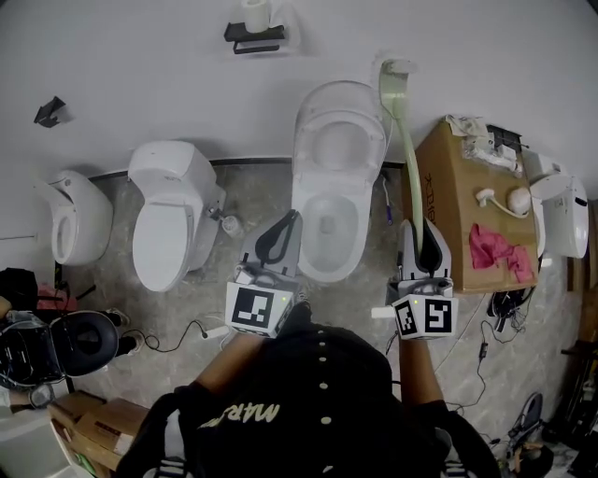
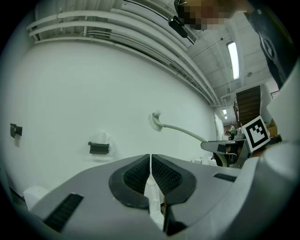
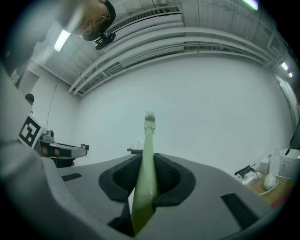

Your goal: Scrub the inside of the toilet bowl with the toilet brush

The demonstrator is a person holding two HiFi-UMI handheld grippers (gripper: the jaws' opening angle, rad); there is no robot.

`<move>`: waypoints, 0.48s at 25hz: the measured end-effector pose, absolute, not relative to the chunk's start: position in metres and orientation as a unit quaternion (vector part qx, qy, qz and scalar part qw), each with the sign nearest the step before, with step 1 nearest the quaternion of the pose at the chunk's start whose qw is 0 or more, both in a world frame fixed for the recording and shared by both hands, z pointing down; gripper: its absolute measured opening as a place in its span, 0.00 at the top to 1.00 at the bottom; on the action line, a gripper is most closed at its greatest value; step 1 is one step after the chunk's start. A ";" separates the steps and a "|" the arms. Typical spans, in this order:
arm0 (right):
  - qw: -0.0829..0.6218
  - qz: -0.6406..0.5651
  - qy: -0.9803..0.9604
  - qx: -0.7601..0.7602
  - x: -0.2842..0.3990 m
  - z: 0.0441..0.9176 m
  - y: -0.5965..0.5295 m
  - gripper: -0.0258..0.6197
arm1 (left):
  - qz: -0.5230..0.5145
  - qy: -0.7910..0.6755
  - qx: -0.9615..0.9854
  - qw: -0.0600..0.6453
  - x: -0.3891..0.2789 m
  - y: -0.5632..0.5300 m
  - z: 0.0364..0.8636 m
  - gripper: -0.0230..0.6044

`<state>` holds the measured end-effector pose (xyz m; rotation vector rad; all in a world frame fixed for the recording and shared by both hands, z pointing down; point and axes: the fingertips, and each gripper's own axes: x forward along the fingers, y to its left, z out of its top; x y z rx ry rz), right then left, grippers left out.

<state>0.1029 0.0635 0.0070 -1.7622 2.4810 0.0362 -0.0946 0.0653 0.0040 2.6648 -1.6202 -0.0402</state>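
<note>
Wall (image 2: 84,84) fills gripper views; head view shows bowl (image 1: 329,226).

- Two grippers: left gripper (image 1: 290,224), right gripper (image 1: 420,231).
- One toilet brush (image 1: 404,121).
- Two toilets: open toilet (image 1: 338,140), closed toilet (image 1: 166,229).
- One pink cloth (image 1: 495,250).
- One paper roll (image 1: 254,13).

A test-lab room: several loose toilets (image 1: 168,224) along a bare wall (image 1: 140,84).

White wall (image 1: 140,75), plain. Floor (image 1: 238,201): mottled grey stone, cables (image 1: 177,342) trailing. Black paper-roll holder (image 1: 254,35) mounted high on wall. Cardboard box (image 1: 458,196) standing at right. Ceiling (image 2: 211,44): white pipes (image 2: 84,24), one lit strip light (image 2: 233,60).
</note>
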 end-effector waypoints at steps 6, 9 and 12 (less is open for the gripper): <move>0.046 0.006 0.807 -0.589 0.089 0.009 0.025 0.81 | -0.009 -0.503 0.864 0.016 -0.107 0.027 0.003 0.92; 0.043 -0.002 0.804 -0.592 0.084 0.014 0.015 0.81 | -0.006 -0.498 0.867 0.019 -0.110 0.014 0.006 0.92; 0.034 -0.005 0.806 -0.591 0.085 0.019 0.009 0.81 | -0.004 -0.496 0.868 0.023 -0.107 0.005 0.010 0.92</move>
